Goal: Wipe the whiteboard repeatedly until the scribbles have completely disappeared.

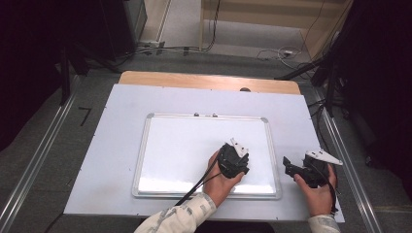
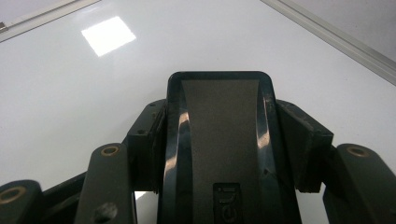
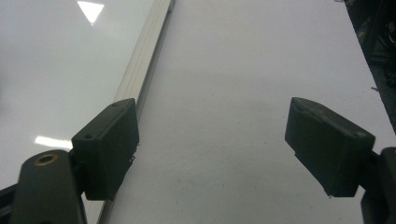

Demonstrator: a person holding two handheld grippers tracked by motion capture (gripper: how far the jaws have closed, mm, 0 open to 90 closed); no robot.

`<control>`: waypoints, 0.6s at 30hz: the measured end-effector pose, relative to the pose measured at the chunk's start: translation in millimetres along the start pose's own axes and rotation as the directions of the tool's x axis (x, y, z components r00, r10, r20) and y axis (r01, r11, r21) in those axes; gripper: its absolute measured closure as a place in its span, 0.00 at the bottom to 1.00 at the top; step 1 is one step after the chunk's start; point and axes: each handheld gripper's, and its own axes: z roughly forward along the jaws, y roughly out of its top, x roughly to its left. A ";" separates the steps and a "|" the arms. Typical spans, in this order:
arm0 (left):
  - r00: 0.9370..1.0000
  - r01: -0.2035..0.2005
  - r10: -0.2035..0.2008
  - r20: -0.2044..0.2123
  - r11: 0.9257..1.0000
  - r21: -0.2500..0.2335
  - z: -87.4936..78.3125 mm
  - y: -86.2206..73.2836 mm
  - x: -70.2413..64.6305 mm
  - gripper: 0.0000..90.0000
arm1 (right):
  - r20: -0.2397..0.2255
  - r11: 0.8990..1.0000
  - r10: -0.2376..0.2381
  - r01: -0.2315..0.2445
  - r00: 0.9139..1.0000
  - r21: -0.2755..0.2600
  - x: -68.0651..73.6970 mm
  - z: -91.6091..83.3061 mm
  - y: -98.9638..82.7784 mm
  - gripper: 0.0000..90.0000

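The left hand (image 1: pixel 219 183) is seen entering from the bottom edge of the high view, its patterned sleeve (image 1: pixel 180 217) angled up and to the right, with the wrist over the lower right part of the whiteboard (image 1: pixel 170 145). The left gripper (image 1: pixel 234 160) is held low over the board's white surface, pointing away from the person. In the left gripper view its jaws are clamped on a black eraser block (image 2: pixel 223 140) with a grey felt-like face; the block stands between the two pads and is pressed from both sides, its rounded far end reaching out over the glossy board. Whether the eraser touches the board cannot be told. A bright square reflection is noted on the board ahead of the eraser, and the aluminium frame (image 2: pixel 336 37) runs across the upper right corner of that view. The right hand (image 1: pixel 318 194) is seen at the lower right, off the whiteboard, over the pale sheet (image 1: pixel 111 145) that covers the table. The right gripper (image 1: pixel 294 169) is pointed leftward toward the board's right edge. In the right gripper view the jaws stand well apart with nothing between them; the left pad lies over the board's frame, the right pad over the bare sheet. The whiteboard lies flat in the middle of the sheet, and its surface is recorded as blank, with two small clips at its top edge.
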 end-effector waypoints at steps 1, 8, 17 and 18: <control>1.000 0.000 0.000 0.001 1.000 -0.001 -0.7 -0.7 0.6 0.46 | -0.001 1.000 0.000 0.000 1.000 -0.001 0.3 0.4 0.3 0.18; 1.000 0.005 -0.005 -0.006 1.000 -0.001 -7.6 -7.0 9.6 0.46 | -0.001 1.000 -0.001 0.001 1.000 -0.001 0.2 0.5 0.2 0.18; 1.000 0.019 -0.019 -0.021 1.000 -0.003 -18.1 -16.9 24.0 0.46 | 0.001 1.000 -0.005 0.005 1.000 0.001 0.7 0.2 0.0 0.18; 1.000 0.022 -0.022 -0.020 1.000 -0.006 -18.9 -17.7 25.3 0.46 | 0.001 1.000 -0.005 0.005 1.000 0.001 0.7 0.2 0.0 0.18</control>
